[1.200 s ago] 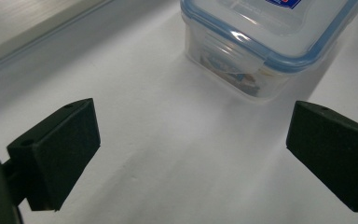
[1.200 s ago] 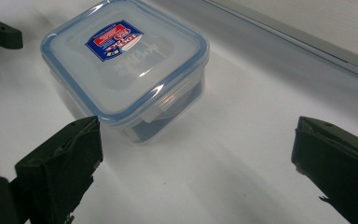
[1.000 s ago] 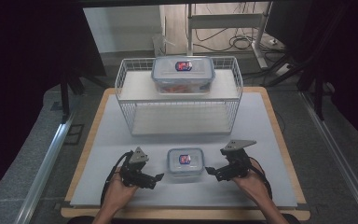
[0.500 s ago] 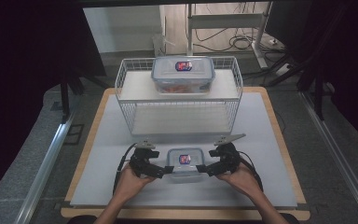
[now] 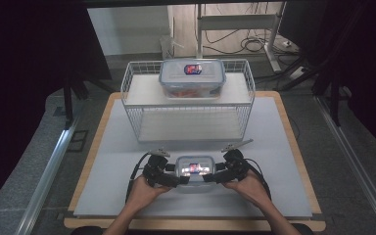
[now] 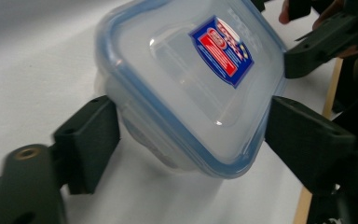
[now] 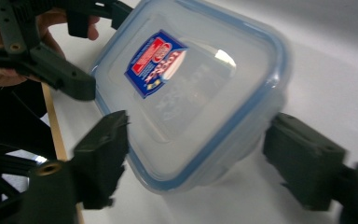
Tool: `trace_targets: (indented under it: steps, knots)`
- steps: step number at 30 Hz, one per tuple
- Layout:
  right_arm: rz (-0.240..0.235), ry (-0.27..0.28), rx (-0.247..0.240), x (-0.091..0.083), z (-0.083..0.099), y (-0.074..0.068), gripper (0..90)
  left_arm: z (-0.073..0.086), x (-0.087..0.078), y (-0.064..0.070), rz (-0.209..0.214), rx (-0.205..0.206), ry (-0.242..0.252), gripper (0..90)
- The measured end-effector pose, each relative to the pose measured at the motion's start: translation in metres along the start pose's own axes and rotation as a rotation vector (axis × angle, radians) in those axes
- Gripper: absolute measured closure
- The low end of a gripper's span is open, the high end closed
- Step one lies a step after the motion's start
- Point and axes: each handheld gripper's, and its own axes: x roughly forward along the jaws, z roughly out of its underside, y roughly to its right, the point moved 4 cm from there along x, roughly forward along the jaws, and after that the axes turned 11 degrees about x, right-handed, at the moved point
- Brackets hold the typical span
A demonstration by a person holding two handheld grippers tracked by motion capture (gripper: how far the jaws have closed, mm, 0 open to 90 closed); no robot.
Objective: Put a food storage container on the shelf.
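With both the left gripper (image 5: pixel 176 180) and right gripper (image 5: pixel 210 178) spread around the small lidded container (image 5: pixel 194 170), we judge it light, stiff and slick, best clamped under the rim.

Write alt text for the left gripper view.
A small clear container with a blue-rimmed lid and a red-and-blue label sits on the white table between the left gripper's two black jaws, which are spread at its sides. The right gripper reaches in from the far side.
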Motion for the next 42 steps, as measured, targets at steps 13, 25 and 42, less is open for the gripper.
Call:
trace_targets:
  steps: [13,25,42]
  knots:
    - [-0.014,0.089,0.029,-0.020,0.013,-0.005,52.5,0.012,-0.016,0.004,0.039,-0.042,0.089,49.7]
    - [-0.059,0.098,0.043,-0.022,0.022,0.001,60.0,0.020,-0.019,0.000,0.087,-0.074,0.131,54.6]
    - [-0.157,0.099,0.144,-0.018,0.019,0.009,55.4,0.018,-0.018,-0.004,0.117,-0.114,0.150,55.9]
